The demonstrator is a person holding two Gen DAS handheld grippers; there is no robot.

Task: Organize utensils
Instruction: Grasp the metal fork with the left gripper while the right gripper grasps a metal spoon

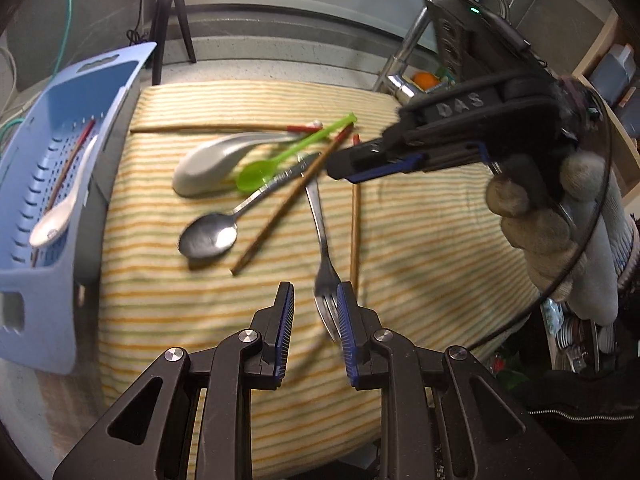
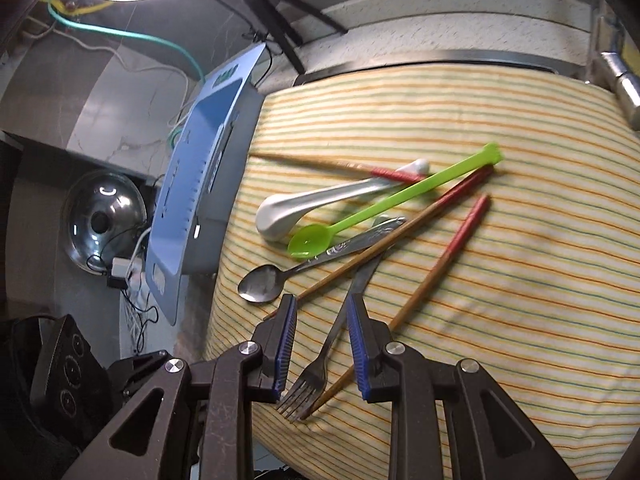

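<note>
Utensils lie in a loose heap on the striped cloth (image 1: 420, 232), with the blue basket (image 1: 52, 184) just beside the cloth's left edge as the likely place for them. The step in hand looks like a fresh pick from the heap, judged from how both tools point down at it. The fork (image 2: 320, 368) lies nearest: in the right wrist view its handle runs up between the jaws of the right gripper (image 2: 322, 320), which stand a little apart with nothing pressed between the pads. The left gripper (image 1: 316, 300) is likewise slightly spread and empty, its right pad close to the fork's tines, though contact cannot be told.

The next move calls for choosing one piece, lowering onto it squarely and closing, probably on the fork's thin handle, which lies partly under a chopstick and may drag it along.

Counted on the cloth: one fork, one metal spoon (image 1: 210, 236), one green plastic spoon (image 1: 260, 174), one white soup spoon (image 1: 208, 168), and three red-tipped chopsticks (image 2: 440, 256). In the basket already: one white spoon (image 1: 60, 216) and one chopstick (image 1: 68, 164).
</note>
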